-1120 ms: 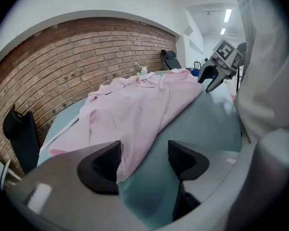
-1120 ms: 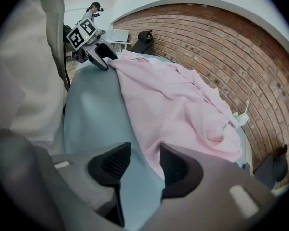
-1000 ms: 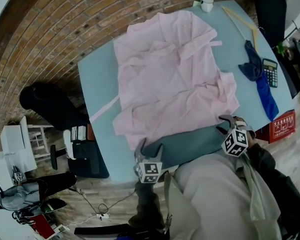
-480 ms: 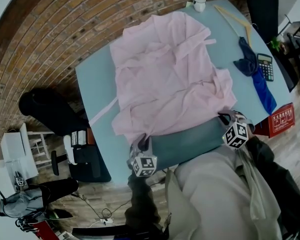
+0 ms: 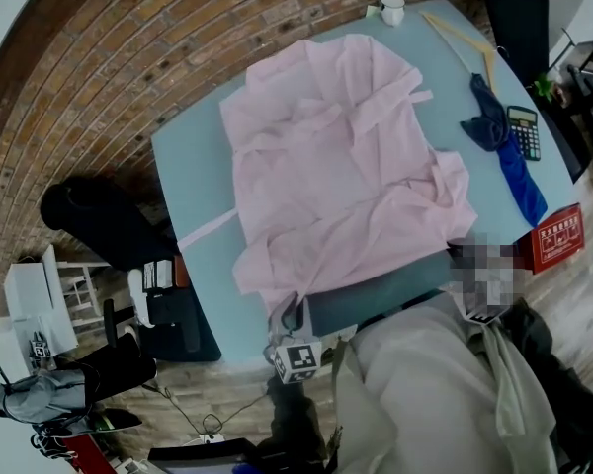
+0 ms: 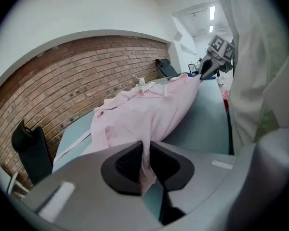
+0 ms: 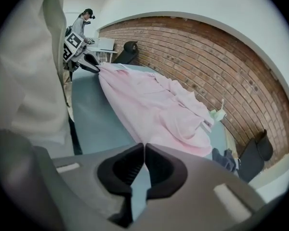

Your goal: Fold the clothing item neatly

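Observation:
A pale pink garment (image 5: 336,156) lies spread and wrinkled on the light blue table (image 5: 193,156). My left gripper (image 5: 295,309) is at the near left corner of its hem. In the left gripper view the jaws of that gripper (image 6: 145,160) are closing, with a fold of pink cloth (image 6: 149,109) pinched between the pads. The right gripper (image 6: 204,71) pinches the hem's other corner, and the edge runs taut between the two. In the right gripper view, the right gripper (image 7: 144,160) is shut where the garment (image 7: 154,105) meets its tips. A blurred patch hides it in the head view.
At the table's far right are a white cup (image 5: 390,8), a wooden hanger (image 5: 469,42), a dark blue cloth (image 5: 504,146) and a calculator (image 5: 525,131). A red box (image 5: 558,245) sits on the floor at right, a black chair (image 5: 99,225) at left.
Both grippers stood open just off the near hem. They have closed on its two corners, and the near hem has pulled straighter toward the table's near edge.

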`<state>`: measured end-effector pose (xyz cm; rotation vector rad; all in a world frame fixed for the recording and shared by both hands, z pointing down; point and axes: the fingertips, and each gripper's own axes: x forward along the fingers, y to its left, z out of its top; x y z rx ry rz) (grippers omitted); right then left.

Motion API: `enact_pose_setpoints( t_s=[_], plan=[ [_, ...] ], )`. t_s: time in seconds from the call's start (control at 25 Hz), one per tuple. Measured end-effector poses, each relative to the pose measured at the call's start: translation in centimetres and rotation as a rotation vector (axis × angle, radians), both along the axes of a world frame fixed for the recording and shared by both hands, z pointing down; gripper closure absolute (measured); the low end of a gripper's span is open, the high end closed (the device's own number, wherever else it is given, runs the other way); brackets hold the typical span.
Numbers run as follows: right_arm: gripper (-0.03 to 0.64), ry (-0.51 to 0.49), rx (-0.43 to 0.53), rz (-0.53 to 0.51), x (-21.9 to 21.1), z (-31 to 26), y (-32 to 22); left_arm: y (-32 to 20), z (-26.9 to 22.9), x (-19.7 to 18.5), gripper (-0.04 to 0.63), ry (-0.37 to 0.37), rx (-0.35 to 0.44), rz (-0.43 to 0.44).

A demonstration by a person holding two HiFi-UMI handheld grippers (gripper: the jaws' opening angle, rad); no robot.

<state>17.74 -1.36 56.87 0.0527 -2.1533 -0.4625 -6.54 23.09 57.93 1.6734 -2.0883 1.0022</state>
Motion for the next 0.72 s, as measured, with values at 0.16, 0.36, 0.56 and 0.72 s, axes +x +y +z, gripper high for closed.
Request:
enact_pose_setpoints(
  t_s=[0.16,0.36,0.56,0.72],
  plan=[
    [0.607,0.055,-0.074,-0.034,3.0,-1.1,1.8,1.9,-1.8,3.6,0.552,0.084,0.043,0.014],
    [0.607,0.034,-0.095,-0.051,4.1,-3.0,2.0,2.1,-4.6,4.2,0.551,0.081,0.123,-0.079],
    [0.607,-0.058,-0.006,-0.059,0.7,-6.2,-1.1,-1.1,-9.1,0.2,0.552,0.012,0.203,-0.182],
    [0.609,-0.122,0.087,-0.062,-3.6,-9.0,-4.9,-4.1,-10.6,-3.8,0.552,-0.006,0.23,-0.221]
  ],
)
